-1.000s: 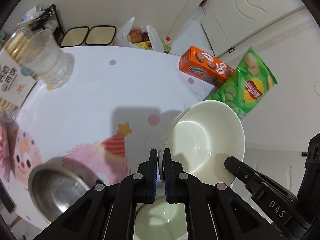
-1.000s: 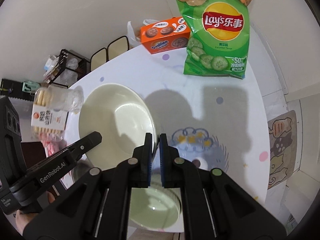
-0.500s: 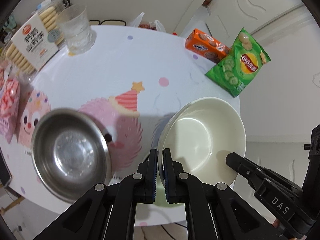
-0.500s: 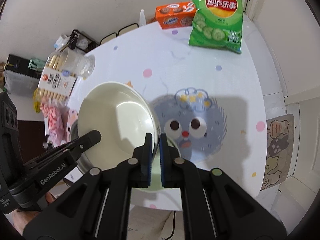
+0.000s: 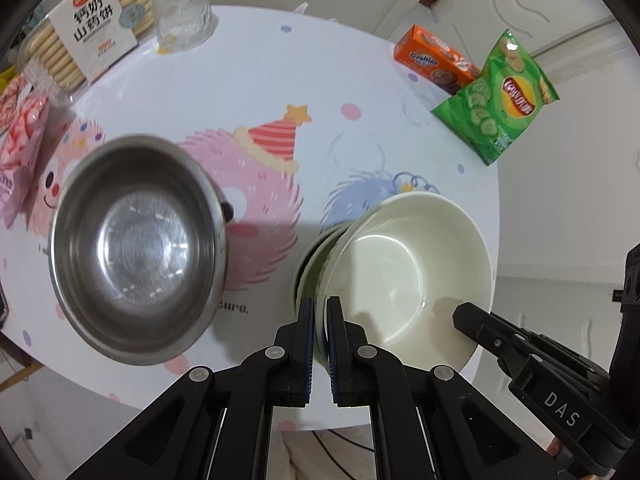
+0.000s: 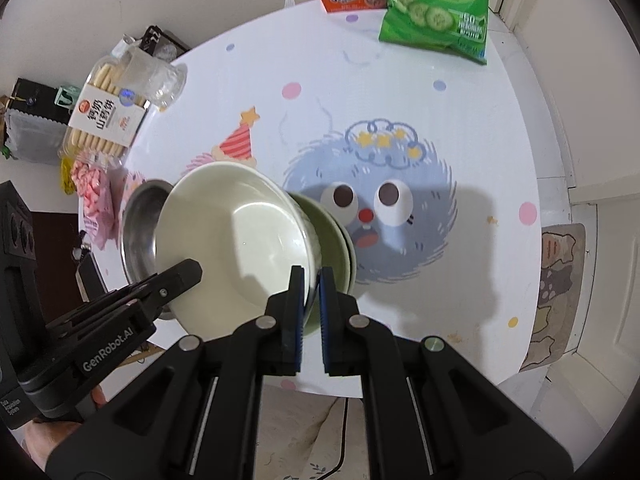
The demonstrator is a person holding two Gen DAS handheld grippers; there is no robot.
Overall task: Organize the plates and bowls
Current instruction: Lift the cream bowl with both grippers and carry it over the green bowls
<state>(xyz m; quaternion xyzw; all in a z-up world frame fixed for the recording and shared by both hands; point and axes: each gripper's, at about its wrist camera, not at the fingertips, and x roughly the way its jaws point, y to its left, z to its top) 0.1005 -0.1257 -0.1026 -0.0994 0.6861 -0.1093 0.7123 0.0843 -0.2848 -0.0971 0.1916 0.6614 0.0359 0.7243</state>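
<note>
Already both grippers pinch one white bowl (image 5: pixel 404 280) by opposite rims: the left gripper (image 5: pixel 318 312) on the rim facing the steel bowl (image 5: pixel 136 244), the right gripper (image 6: pixel 310 284) on the far rim. It hangs tilted over the green bowl (image 6: pixel 334 248), whose rim peeks out beneath, toward the steel bowl in the left view. Whether the two touch is hard to tell. Nesting likely needs levelling, then a straight descent.

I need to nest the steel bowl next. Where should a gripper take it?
Grip the steel bowl by its thin rim, one finger inside and one outside, coming from above on the near edge. It sits upright and open, its walls too wide and rounded to span.
</note>
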